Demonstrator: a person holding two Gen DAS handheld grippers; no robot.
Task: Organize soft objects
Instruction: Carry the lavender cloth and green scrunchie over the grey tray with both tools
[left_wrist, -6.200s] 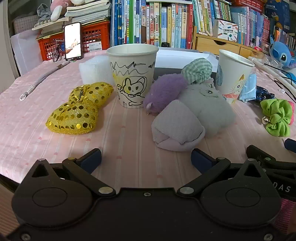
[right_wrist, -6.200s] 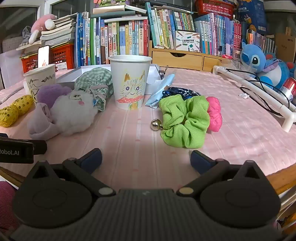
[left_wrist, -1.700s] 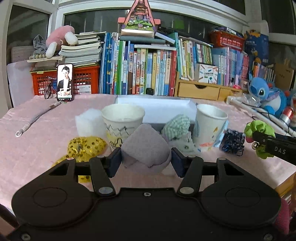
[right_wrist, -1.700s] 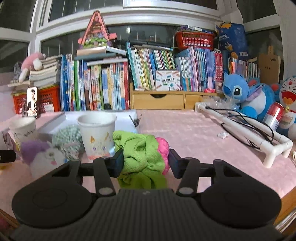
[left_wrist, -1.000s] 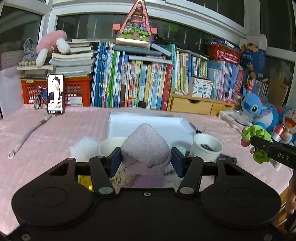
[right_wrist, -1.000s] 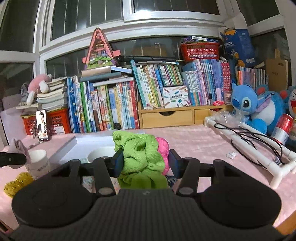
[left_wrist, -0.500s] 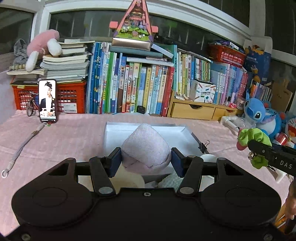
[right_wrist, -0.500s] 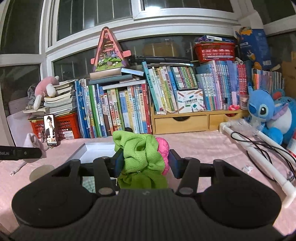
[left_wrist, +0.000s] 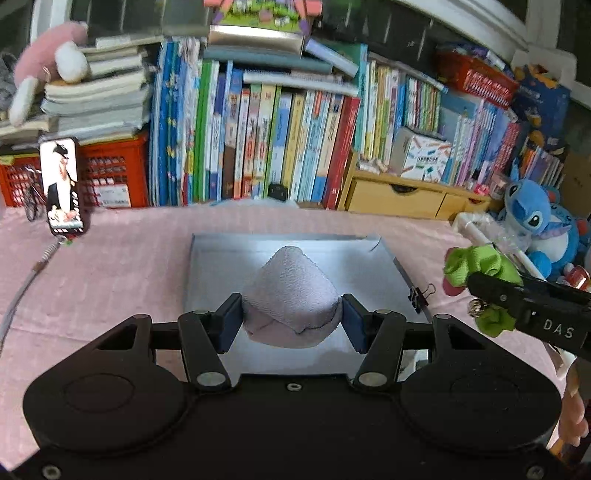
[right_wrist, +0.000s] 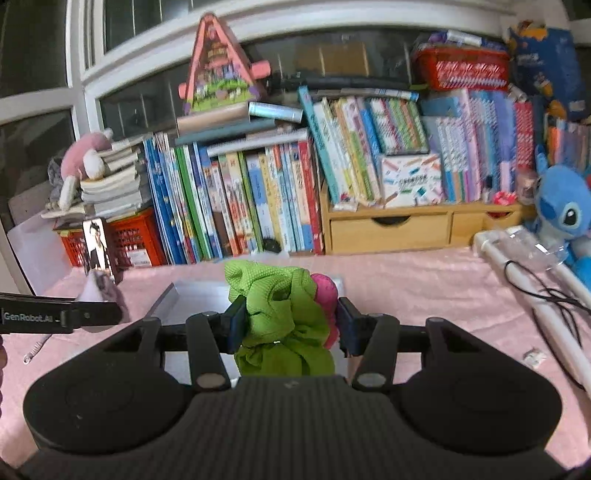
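A pink cloth-covered table (left_wrist: 122, 266) fills the lower half of both views. At its centre lies a shallow white box (left_wrist: 380, 258), flat-bottomed with low stiff walls. Over it, mid-frame, the left gripper (left_wrist: 291, 321) pinches a lilac knitted bundle (left_wrist: 290, 295), cone-shaped and thick; it looks light and squashy, so a grip across its wide base should hold. In the right wrist view the right gripper (right_wrist: 288, 325) squeezes a green scrunchie (right_wrist: 280, 314), ruffled mesh with a pink one bunched beside it. Featherweight and springy, probably best taken across the gathered middle.
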